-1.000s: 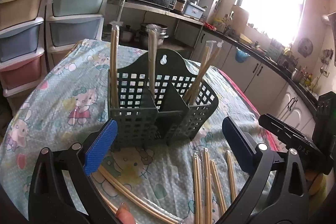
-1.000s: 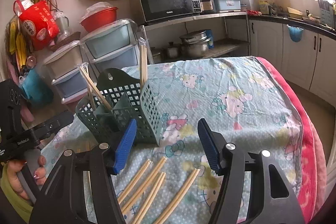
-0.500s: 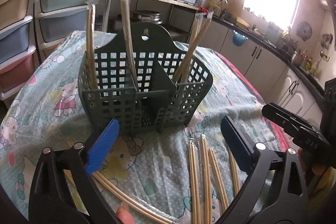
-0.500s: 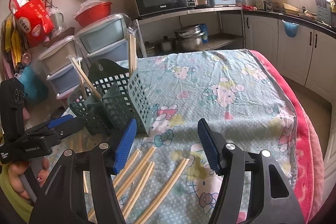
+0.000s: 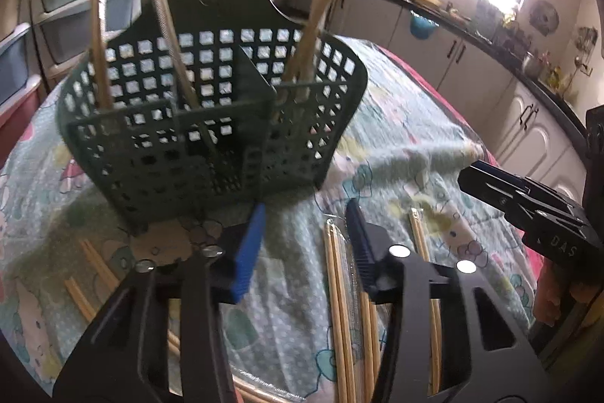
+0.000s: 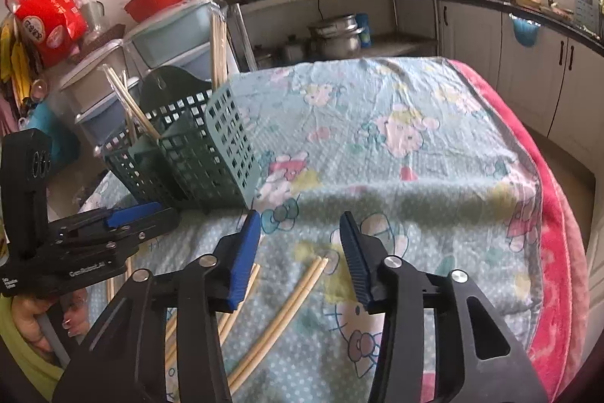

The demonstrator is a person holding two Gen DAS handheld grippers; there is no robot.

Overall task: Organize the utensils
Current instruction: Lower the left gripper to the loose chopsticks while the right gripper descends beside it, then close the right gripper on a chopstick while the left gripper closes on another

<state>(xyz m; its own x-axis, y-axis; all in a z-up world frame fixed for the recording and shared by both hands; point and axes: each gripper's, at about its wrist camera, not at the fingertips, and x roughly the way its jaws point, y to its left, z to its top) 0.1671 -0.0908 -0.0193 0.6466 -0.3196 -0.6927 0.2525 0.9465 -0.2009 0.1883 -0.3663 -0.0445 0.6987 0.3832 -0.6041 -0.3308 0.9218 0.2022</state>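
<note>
While both grippers hang low over the table, I see the green basket (image 5: 211,123) standing upright on the cartoon-print cloth (image 6: 415,153), at the far left part of the table from my right camera. The basket has several compartments, and wrapped chopstick pairs stand in it: one pair (image 5: 99,40) at the left wall, one (image 5: 166,25) leaning near the middle, and one (image 5: 321,10) tilted in the right compartment. My left gripper (image 5: 305,225) is just in front of the basket, and its jaws are closing; nothing is between the blue pads, only the cloth shows in the gap. A bundle of chopsticks (image 5: 339,297) lies flat on the cloth just right of that gap, partly under the right finger, and I cannot tell if the finger touches it. More loose chopsticks (image 5: 90,270) lie at the left, near the basket foot. My right gripper (image 6: 300,244) also has its jaws closing, with the pads not pressing on anything. One chopstick pair (image 6: 287,308) lies diagonally on the cloth in the gap between them, its tip near the right pad, and other sticks (image 6: 241,293) lie partly under the left finger. In the right view a hand (image 6: 41,320) holds the left gripper at the lower left.
</note>
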